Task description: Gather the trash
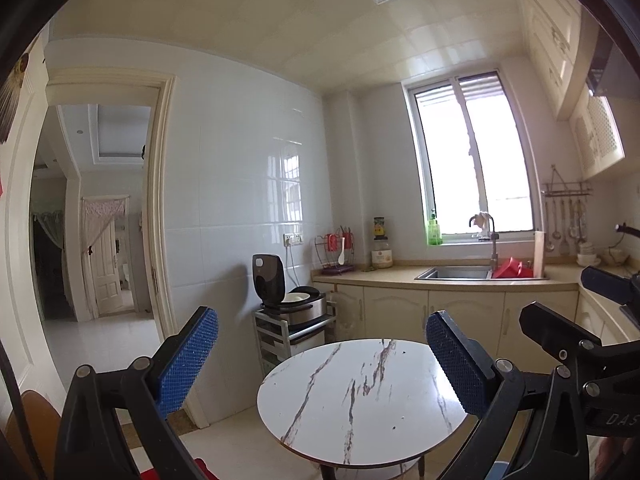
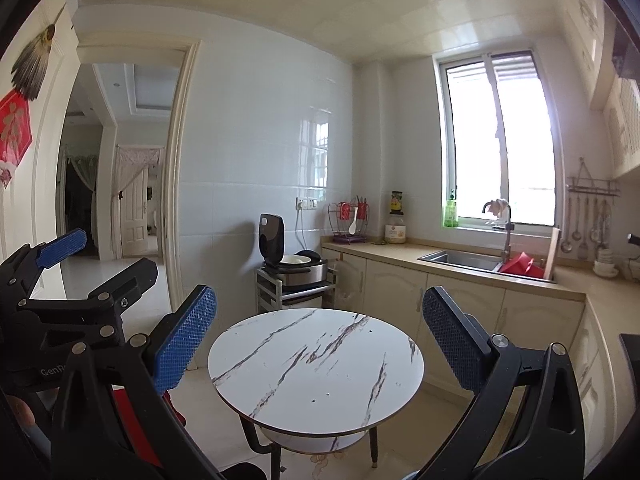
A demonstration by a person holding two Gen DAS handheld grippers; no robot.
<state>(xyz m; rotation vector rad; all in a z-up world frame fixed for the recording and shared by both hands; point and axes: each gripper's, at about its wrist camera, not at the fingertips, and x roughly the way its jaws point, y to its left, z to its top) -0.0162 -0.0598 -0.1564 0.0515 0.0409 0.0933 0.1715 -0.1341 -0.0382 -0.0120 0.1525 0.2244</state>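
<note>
A round marble-patterned table [image 1: 360, 400] stands in the kitchen before the cabinets, its top bare apart from a few dark specks [image 2: 313, 401]; whether these are trash cannot be told. Above its near side the left gripper [image 1: 322, 354] is spread wide, blue pads holding nothing and touching nothing. The right gripper [image 2: 318, 336] is likewise wide apart and empty, held above the table.
</note>
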